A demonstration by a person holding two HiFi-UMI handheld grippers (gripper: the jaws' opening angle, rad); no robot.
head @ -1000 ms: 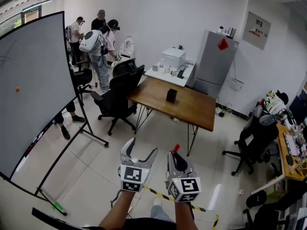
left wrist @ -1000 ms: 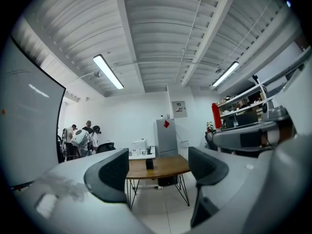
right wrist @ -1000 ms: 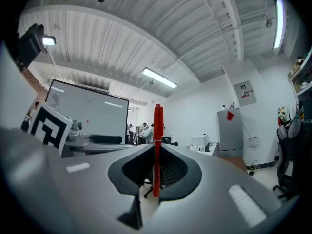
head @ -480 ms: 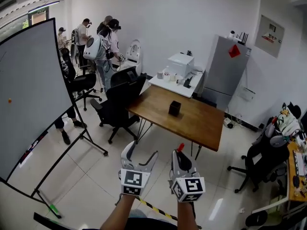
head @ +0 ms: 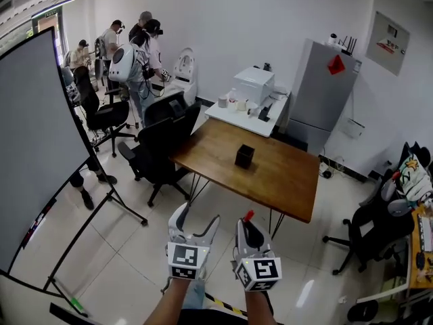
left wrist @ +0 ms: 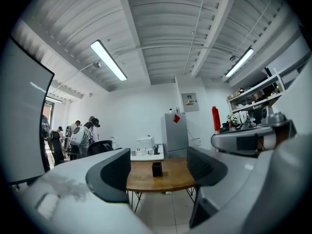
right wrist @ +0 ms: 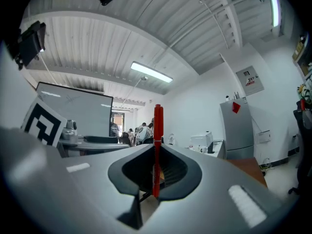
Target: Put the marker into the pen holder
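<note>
At the far left we see a dark whiteboard on its wheeled stand, and behind it, by the back wall, a few people standing together. A black office chair sits just beside the left edge of the wooden table. Low in the head view we hold the left gripper level over the tiled floor. Its jaws have just been closing, yet they stand apart with nothing caught between them (through the gap its own view shows only the distant table). The black pen holder stands upright near the middle of that tabletop, clear of every edge, with nothing else on the wood. Just right of the left gripper we hold the right gripper, its jaws pressed together on the red marker. The marker stands upright between the pads with its red end poking out above them, well short of the table. Behind the table's far edge is a white side table with small items on it, and to its right a tall grey cabinet against the wall.
</note>
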